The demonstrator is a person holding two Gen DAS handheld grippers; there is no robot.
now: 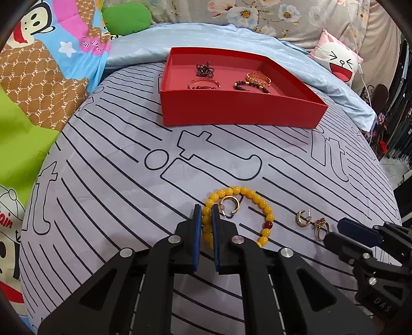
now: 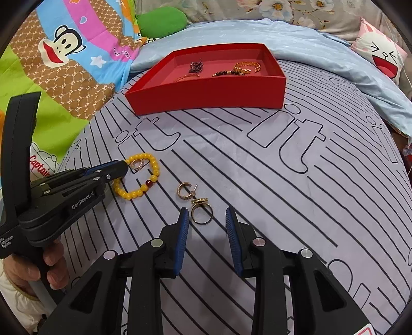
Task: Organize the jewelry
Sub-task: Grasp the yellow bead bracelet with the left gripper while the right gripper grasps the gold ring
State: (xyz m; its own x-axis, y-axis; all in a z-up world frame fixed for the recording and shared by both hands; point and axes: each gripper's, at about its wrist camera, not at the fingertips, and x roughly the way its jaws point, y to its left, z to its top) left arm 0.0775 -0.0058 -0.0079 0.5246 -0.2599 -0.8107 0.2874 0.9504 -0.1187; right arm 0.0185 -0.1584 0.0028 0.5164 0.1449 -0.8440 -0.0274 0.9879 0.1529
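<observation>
A yellow bead bracelet (image 1: 242, 192) lies on the striped grey sheet, and my left gripper (image 1: 206, 210) is shut on its left side, the blue pads squeezing the beads. Inside the bracelet's loop sits a gold hoop (image 1: 230, 204). To the right lie a small gold hoop earring (image 2: 184, 192) and a gold ring (image 2: 202, 215) with a dark red top. My right gripper (image 2: 206, 210) stands open with that ring on the sheet between its fingertips, touching neither pad. A red box (image 2: 206, 94) farther back holds several bracelets and a dark chain.
A cartoon-print quilt (image 1: 38, 77) and green cushion (image 1: 126, 18) border the sheet on the left. A light blue blanket (image 1: 206, 36) and a pink face pillow (image 1: 337, 61) lie behind the box. A hand (image 2: 51, 260) grips the left gripper's handle.
</observation>
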